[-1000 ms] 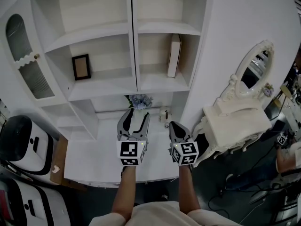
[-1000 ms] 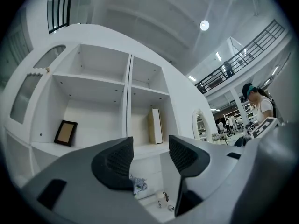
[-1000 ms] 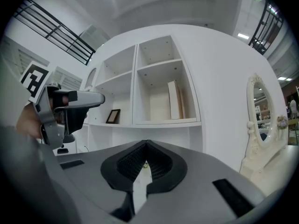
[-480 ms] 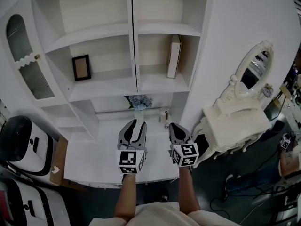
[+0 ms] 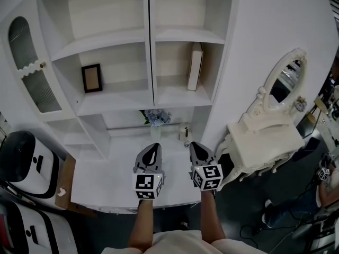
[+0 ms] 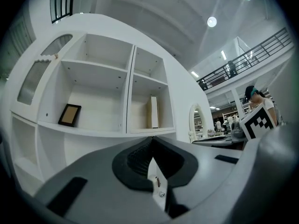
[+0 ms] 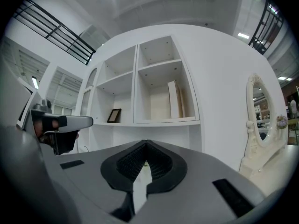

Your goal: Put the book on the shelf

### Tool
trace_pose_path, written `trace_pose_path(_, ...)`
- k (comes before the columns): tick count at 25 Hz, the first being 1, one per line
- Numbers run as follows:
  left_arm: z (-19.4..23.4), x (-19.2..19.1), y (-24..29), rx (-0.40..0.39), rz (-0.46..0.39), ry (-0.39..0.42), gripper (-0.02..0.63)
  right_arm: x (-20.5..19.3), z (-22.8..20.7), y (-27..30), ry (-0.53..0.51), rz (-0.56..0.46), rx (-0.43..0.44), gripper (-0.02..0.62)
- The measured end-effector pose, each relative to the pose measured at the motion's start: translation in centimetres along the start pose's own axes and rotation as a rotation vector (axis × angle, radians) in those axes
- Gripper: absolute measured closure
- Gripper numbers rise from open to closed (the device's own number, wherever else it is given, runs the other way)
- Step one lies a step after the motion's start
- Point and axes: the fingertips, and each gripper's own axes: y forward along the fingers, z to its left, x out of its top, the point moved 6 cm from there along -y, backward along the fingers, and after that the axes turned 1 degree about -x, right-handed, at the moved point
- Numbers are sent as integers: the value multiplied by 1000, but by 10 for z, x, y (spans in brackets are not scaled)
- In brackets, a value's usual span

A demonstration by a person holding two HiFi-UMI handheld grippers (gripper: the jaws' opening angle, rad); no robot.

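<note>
Head view: left gripper (image 5: pixel 152 147) just closed, empty; right gripper (image 5: pixel 196 146) shut, empty; book (image 5: pixel 195 66) upright on shelf (image 5: pixel 177 97), twelve o'clock from it.

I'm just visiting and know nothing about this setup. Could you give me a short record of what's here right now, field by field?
Shelf unit: white, open compartments either side of a central divider
Book: standing upright in a right compartment, near its right wall
Picture frame: standing in the left compartment at the same level
Flowers: below the shelves, at the back of the white desk
Left tool: jaws have just been closing, now shut, nothing between them
Right tool: shut, empty
Mirror: oval, on a white dressing table to the right
</note>
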Motion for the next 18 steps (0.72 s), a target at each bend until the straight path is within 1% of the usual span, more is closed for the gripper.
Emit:
trace_pose_path(3,-1,-3,-2,15,-5,4,589,-2,0,-2,-4,6,1,571)
trace_pose_path(11,-7,-10,0,-18,11,9,589,1,-3,-8,-14,6,-7,571)
trace_pose_path(18,-5,-10,-5,1,10,27,589,1,3,-4,-45,23,7,571)
